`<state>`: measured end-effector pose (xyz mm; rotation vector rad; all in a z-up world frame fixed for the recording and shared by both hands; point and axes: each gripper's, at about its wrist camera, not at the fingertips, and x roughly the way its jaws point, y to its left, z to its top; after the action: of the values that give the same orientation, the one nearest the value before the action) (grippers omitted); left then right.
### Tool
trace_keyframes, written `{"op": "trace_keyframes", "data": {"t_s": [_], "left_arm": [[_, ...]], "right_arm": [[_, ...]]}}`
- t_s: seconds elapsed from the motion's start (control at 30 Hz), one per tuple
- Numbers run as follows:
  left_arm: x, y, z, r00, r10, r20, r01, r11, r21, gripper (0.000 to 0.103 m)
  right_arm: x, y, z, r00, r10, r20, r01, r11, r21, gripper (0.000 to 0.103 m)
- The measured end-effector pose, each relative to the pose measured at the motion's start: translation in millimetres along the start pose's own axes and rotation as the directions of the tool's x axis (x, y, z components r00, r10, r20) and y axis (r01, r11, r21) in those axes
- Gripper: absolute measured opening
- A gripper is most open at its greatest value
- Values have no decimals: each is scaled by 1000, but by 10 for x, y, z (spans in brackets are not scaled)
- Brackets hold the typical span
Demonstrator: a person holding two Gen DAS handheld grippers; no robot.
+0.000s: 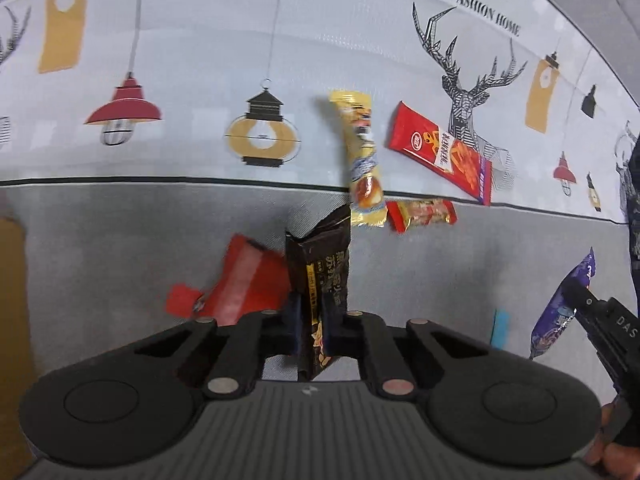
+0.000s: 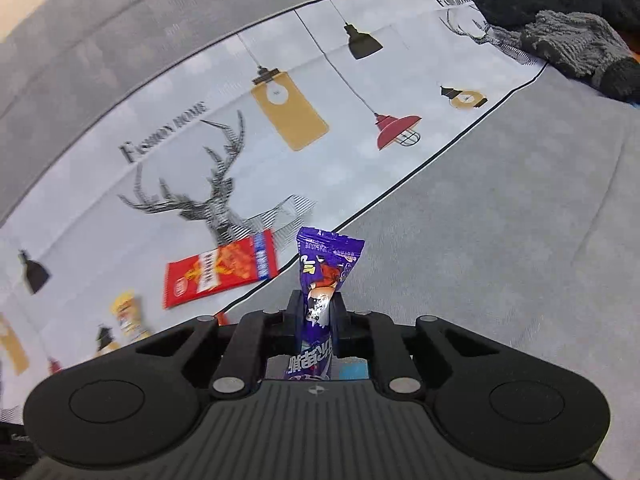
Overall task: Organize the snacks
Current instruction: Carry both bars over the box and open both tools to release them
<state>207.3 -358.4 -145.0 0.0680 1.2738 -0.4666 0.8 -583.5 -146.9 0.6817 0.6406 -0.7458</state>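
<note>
Left gripper (image 1: 311, 320) clamped on black foil snack packet (image 1: 320, 264); right gripper (image 2: 316, 312) clamped on purple plastic snack packet (image 2: 322, 276). Long red wrapper (image 1: 440, 152) lies on printed deer tablecloth (image 1: 240, 60), beside yellow snack bar (image 1: 362, 160).

black snack packet (image 1: 320, 264) stands upright, pinched; purple packet (image 2: 324, 276) likewise; yellow (image 1: 362, 160), long red (image 1: 440, 152) and small red (image 1: 424, 214) wrappers lie flat close together.

Count, both views:
- snack packets: 6 in all — 1 black packet (image 1: 320, 280), 1 purple packet (image 2: 320, 280), 1 yellow packet (image 1: 362, 160), 1 long red packet (image 1: 440, 152), 1 small red-ended packet (image 1: 424, 214), 1 blurred red packet (image 1: 248, 280)
- grippers: 2 — left gripper (image 1: 312, 320), right gripper (image 2: 318, 312)
- dark knit cloth heap (image 2: 560, 8): 1
</note>
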Motion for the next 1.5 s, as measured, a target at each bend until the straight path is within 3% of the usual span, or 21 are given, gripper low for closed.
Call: {"op": "trace_keyframes", "data": {"t_s": [0.27, 0.6, 1.0, 1.07, 1.17, 1.27, 1.33, 1.4, 1.47, 1.5], "left_arm": [[-630, 256, -278, 997, -11, 78, 9, 1000, 25, 6], [-1801, 957, -656, 982, -91, 166, 95, 995, -17, 5], [-3048, 2210, -1180, 954, -75, 290, 104, 991, -86, 0], [-3116, 2435, -1236, 951, -53, 306, 87, 991, -98, 0], [-3023, 2842, -1279, 959, 10, 283, 36, 987, -157, 0], [-2851, 3196, -1343, 974, 30, 225, 17, 979, -205, 0], [-2737, 3361, -1398, 979, 50, 197, -9, 979, -205, 16], [-2648, 3466, -1466, 981, 72, 180, -37, 981, -190, 80], [-2629, 3533, -1570, 971, 125, 202, -86, 977, -194, 103], [-2626, 3561, -1626, 962, 148, 229, -105, 976, -190, 103]], "right_arm": [[-619, 74, -388, 997, 69, -30, -69, 998, -4, 13], [-1777, 809, -960, 979, 205, 7, -203, 973, -113, 13], [-2620, 1965, -1672, 920, 388, -54, -387, 882, -270, 13], [-2641, 2179, -1798, 913, 400, -83, -406, 865, -296, 13], [-2554, 2545, -2034, 893, 426, -148, -450, 826, -339, 13], [-2358, 2882, -2290, 859, 428, -280, -507, 787, -353, 16], [-2226, 3064, -2452, 834, 411, -369, -536, 763, -361, 22], [-2132, 3187, -2606, 848, 347, -400, -499, 775, -387, 58], [-2116, 3216, -2667, 856, 325, -401, -481, 784, -391, 67], [-2134, 3207, -2665, 858, 326, -398, -480, 786, -390, 69]]}}
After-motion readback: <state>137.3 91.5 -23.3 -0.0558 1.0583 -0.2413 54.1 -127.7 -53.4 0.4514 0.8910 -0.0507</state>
